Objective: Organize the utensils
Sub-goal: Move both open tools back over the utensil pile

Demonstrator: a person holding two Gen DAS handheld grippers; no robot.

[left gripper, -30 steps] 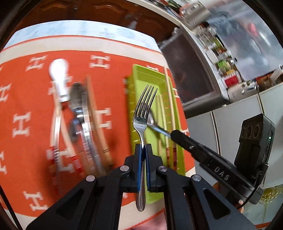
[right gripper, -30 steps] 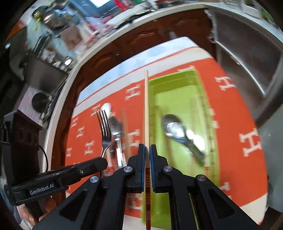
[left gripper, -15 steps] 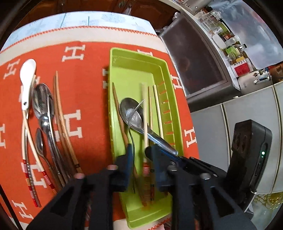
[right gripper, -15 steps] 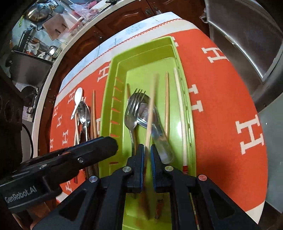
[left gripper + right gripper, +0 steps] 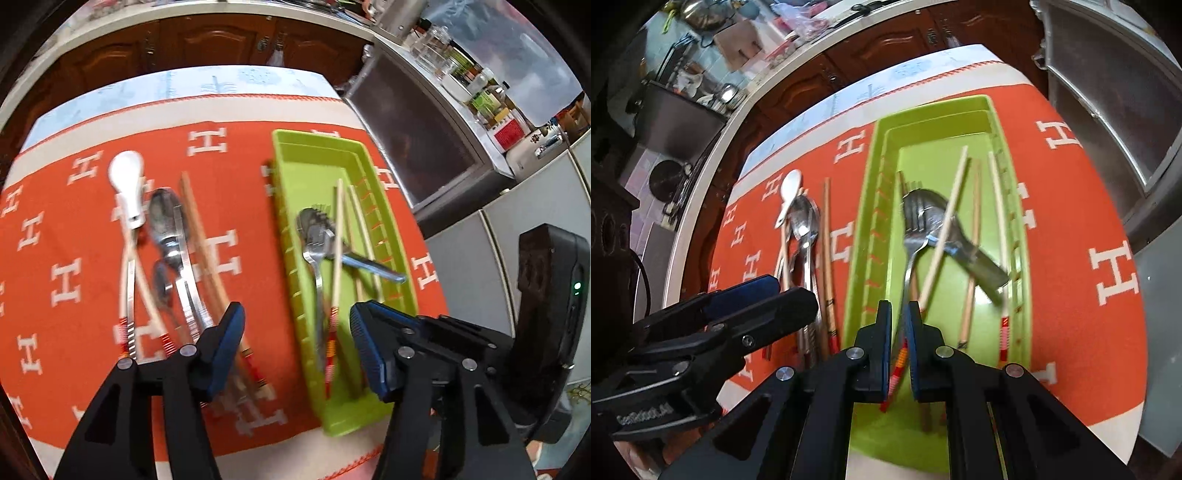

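Note:
A green tray (image 5: 284,206) (image 5: 934,107) lies on the orange cloth. It holds a fork (image 5: 317,273) (image 5: 916,221), a metal spoon (image 5: 369,264) (image 5: 982,266) and several chopsticks. My left gripper (image 5: 297,347) (image 5: 794,295) hovers over the tray's near left rim. Its jaws are opening and nothing is between them. My right gripper (image 5: 898,347) is shut on the banded end of a pale chopstick (image 5: 945,229) (image 5: 337,258). That chopstick slants down into the tray, and its far part lies across the fork and spoon.
Left of the tray, a white ceramic spoon (image 5: 125,177) (image 5: 790,184), metal spoons (image 5: 166,214) and more chopsticks (image 5: 199,229) lie in a loose pile on the cloth. Wooden cabinets stand beyond the table, and a steel counter is on the right.
My left gripper let go of the fork, which now lies in the tray, and its jaws spread wide. My right gripper lowered the chopstick from above the tray down onto the fork and spoon.

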